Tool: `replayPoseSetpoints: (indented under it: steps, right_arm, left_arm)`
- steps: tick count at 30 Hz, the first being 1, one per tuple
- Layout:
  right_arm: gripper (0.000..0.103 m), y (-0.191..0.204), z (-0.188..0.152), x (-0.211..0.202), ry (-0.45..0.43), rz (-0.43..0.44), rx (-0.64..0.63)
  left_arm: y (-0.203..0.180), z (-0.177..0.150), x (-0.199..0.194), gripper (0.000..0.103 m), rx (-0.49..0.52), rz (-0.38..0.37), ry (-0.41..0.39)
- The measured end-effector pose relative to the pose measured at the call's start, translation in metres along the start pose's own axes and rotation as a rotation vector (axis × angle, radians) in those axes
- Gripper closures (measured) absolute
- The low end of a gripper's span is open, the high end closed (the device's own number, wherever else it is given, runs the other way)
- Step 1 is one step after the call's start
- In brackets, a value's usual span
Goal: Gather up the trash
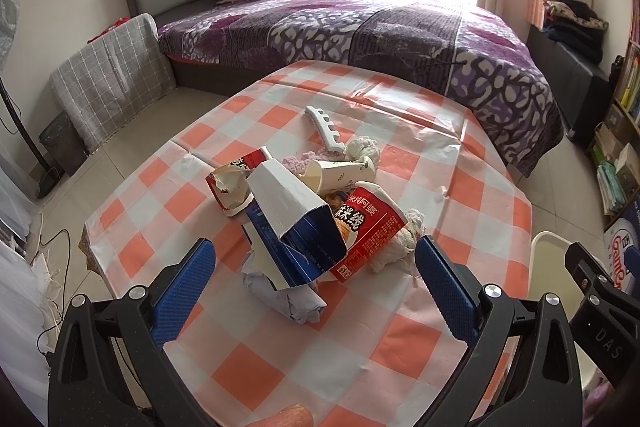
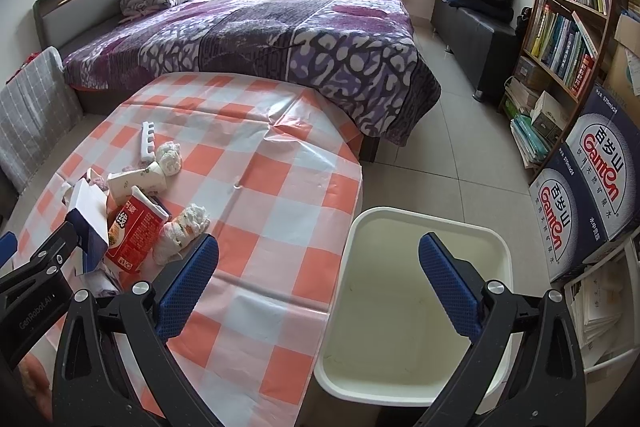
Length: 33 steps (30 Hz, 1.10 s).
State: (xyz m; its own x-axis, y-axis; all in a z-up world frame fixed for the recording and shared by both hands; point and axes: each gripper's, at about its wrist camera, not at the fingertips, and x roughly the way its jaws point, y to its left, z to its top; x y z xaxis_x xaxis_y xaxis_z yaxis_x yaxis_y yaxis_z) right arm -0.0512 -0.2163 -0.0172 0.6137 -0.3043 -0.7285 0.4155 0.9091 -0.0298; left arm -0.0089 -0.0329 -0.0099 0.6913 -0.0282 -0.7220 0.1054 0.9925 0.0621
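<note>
A pile of trash lies on the checkered table (image 1: pixel 280 367): a blue and white carton (image 1: pixel 296 219), a red noodle cup (image 1: pixel 372 227), a paper cup (image 1: pixel 340 173), a torn red wrapper (image 1: pixel 232 183), crumpled tissues (image 1: pixel 396 247), a white toothed plastic strip (image 1: pixel 324 127) and crumpled grey paper (image 1: pixel 288 295). My left gripper (image 1: pixel 316 267) is open, its jaws either side of the near end of the pile. My right gripper (image 2: pixel 320 263) is open and empty above the near edge of the white bin (image 2: pixel 416 307), whose inside is bare. The pile also shows in the right wrist view (image 2: pixel 132 223).
The bin stands on the floor at the table's right edge. A bed with a purple cover (image 2: pixel 260 39) is beyond the table. A bookshelf (image 2: pixel 572 7) and Ganten boxes (image 2: pixel 592 195) line the right wall. A grey checked cushion (image 1: pixel 112 79) leans left of the bed.
</note>
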Motion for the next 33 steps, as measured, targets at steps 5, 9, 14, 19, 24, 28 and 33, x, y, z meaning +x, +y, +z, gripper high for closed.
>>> replayPoseSetpoints:
  steps: [5, 9, 14, 19, 24, 28, 33]
  right_arm:
    - [0.007, 0.001, 0.001, 0.001, 0.001, 0.001, 0.001]
    - [0.007, -0.001, 0.001, 0.003, 0.009, 0.016, 0.016]
    - [0.007, -0.007, 0.001, 0.002, 0.045, 0.081, 0.053]
    - [0.007, 0.0, 0.007, 0.01, 0.127, 0.151, 0.089]
    - [0.007, 0.009, 0.012, 0.025, 0.202, 0.2, 0.134]
    - [0.007, 0.017, 0.016, 0.034, 0.227, 0.21, 0.16]
    - [0.007, 0.023, 0.024, 0.052, 0.275, 0.226, 0.204]
  left_arm:
    - [0.001, -0.002, 0.0, 0.006, 0.001, -0.001, 0.007]
    - [0.017, 0.006, 0.004, 0.006, -0.031, -0.009, 0.022]
    - [0.053, 0.038, 0.016, 0.006, -0.096, -0.034, 0.069]
    - [0.099, 0.053, 0.043, 0.006, -0.233, -0.146, 0.175]
    - [0.099, 0.047, 0.073, 0.006, -0.334, -0.252, 0.31]
    - [0.078, 0.045, 0.091, 0.006, -0.35, -0.245, 0.364]
    - [0.069, 0.046, 0.113, 0.009, -0.354, -0.161, 0.386]
